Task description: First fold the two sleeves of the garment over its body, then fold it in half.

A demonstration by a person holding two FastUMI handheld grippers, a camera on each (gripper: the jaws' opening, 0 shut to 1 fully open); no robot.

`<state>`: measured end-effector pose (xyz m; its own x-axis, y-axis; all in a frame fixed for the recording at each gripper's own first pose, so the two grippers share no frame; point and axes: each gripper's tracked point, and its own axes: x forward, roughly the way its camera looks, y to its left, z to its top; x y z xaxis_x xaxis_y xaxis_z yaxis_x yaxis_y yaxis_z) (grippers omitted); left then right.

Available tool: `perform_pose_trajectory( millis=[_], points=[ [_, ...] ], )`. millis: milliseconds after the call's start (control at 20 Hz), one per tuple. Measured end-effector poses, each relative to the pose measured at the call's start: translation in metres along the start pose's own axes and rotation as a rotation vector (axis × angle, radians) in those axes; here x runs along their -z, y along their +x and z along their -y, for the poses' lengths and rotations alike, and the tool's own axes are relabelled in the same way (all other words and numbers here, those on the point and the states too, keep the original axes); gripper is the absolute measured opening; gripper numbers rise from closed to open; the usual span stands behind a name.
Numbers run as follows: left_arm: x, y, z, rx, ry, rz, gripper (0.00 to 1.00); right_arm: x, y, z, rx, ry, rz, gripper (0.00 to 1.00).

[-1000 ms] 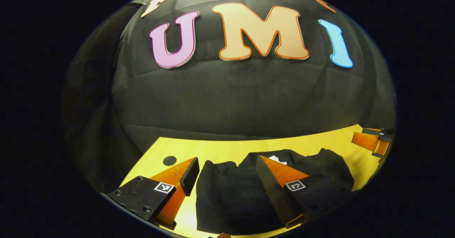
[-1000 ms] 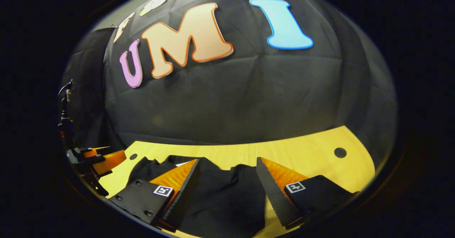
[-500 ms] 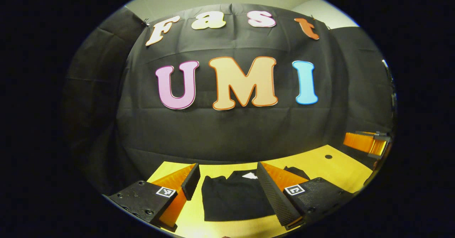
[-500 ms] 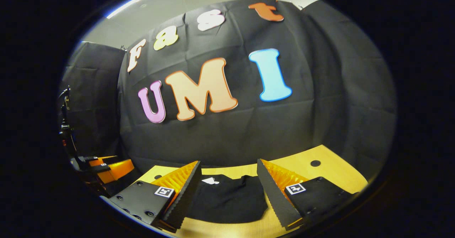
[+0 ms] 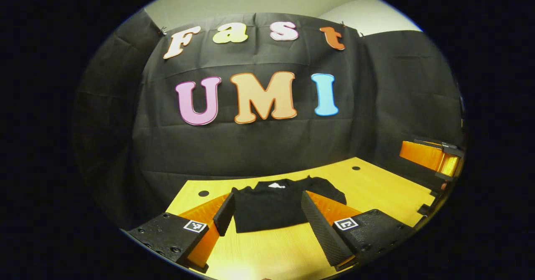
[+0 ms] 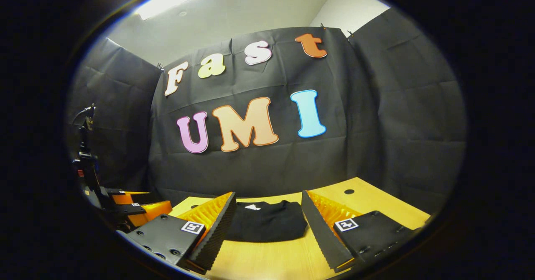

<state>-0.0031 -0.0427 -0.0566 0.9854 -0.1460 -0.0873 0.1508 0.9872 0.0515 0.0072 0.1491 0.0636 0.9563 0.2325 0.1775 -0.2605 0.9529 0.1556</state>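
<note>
Wooden table (image 5: 376,188) carries the garment (image 5: 276,204) folded compact, seemingly finished; my left gripper (image 5: 263,217) and right gripper (image 6: 267,225) hover apart, spread wide, empty.

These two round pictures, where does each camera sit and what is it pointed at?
Left gripper view: rides on the left gripper, looking forward over the wooden table at the folded black garment; its two open fingers show below.
Right gripper view: rides on the right gripper, facing the same garment; its open fingers show below.
Shared: garment, table, and each sees the other gripper at its edge.
</note>
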Motion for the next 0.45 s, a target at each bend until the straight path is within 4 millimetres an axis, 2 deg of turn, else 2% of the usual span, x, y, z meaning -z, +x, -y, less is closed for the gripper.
perform_pose_trajectory(
  millis=[50, 200, 250, 300, 450],
  points=[
    [0.005, -0.008, 0.002, 0.011, 0.003, -0.01, 0.94, 0.008, -0.012, 0.0, 0.01, -0.005, -0.008, 0.97],
    [0.017, -0.03, 0.008, 0.022, 0.029, -0.039, 0.95, 0.019, -0.041, -0.005, 0.019, -0.007, -0.023, 0.97],
    [0.017, -0.037, 0.007, 0.013, 0.037, -0.037, 0.95, 0.021, -0.048, -0.008, 0.011, -0.001, -0.024, 1.0],
    [0.014, -0.045, 0.007, 0.004, 0.042, -0.029, 0.95, 0.023, -0.053, -0.01, 0.002, 0.0, -0.023, 0.97],
    [0.012, -0.063, 0.011, -0.024, 0.047, -0.021, 0.95, 0.033, -0.062, -0.012, -0.046, -0.024, -0.035, 0.97]
  ],
)
